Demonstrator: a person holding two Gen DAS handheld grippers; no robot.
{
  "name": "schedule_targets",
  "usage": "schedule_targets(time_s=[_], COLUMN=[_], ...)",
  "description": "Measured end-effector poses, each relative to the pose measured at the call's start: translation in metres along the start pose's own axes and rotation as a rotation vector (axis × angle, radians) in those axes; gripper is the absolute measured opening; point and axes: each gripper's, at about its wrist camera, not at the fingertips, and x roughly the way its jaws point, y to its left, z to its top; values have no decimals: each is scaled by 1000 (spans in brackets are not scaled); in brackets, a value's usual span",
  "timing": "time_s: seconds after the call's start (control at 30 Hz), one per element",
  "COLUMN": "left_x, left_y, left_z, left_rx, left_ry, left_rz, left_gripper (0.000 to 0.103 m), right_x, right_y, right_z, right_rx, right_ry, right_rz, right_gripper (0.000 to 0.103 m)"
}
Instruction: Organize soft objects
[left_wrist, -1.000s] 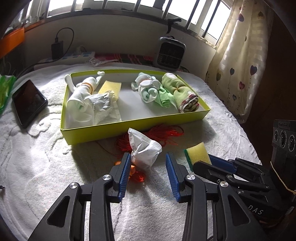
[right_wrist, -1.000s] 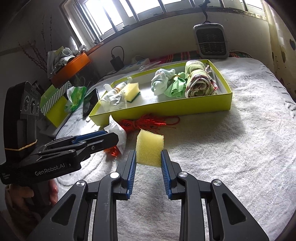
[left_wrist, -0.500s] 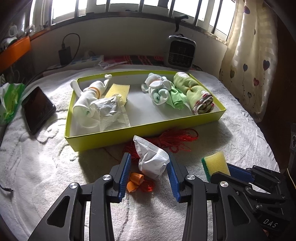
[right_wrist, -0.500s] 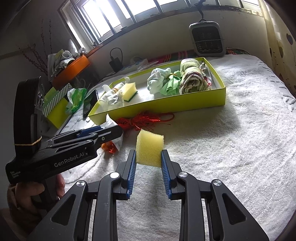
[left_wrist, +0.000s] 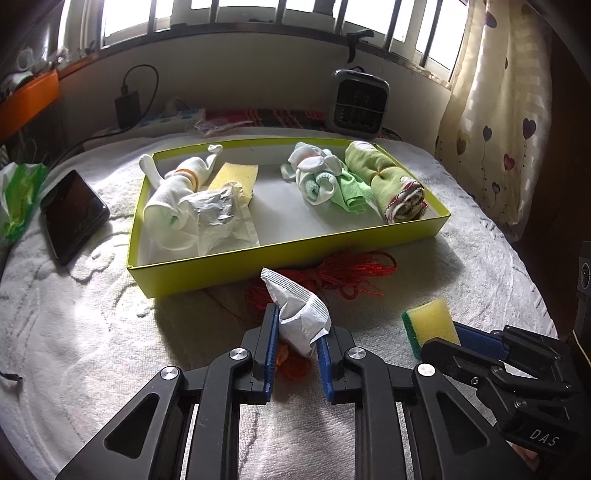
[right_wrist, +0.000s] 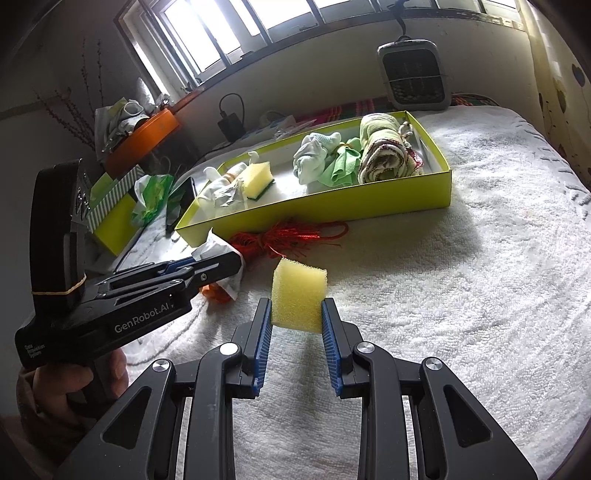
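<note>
Jaws of your left gripper (left_wrist: 295, 341) had just closed onto the white sachet (left_wrist: 300, 314), pinching it above the towel (left_wrist: 92, 332); your right gripper (right_wrist: 297, 321) clenched the yellow sponge (right_wrist: 298, 298); both looked ready for the yellow-green tray (left_wrist: 295, 258).

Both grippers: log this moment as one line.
left gripper: just closed on white packet | right gripper: holds yellow sponge | tray: awaiting both

White towelled bed (left_wrist: 92, 350) carries yellow-green tray (left_wrist: 295, 264), red cord (left_wrist: 351, 273), dark phone (left_wrist: 72, 214).
</note>
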Motion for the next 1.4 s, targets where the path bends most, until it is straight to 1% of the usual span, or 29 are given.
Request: schedule_targets(time_s=[0.6,1.17,1.4], left_x=[-11,-33,-44], left_y=[3,4,5], left_z=[-2,-4,-4], left_rx=[-6,-2,-2], left_ry=[-28,-66,-89], left_rz=[-19,-44,-53], left_gripper=[16,16,16], right_x=[0,-7,-14], right_y=[1,9,11], right_z=[0,-1,0], right_rx=[-2,-25,-24], right_ry=[1,-17,-38], right_rz=[-2,-6,-11], right_gripper=[28,28,28])
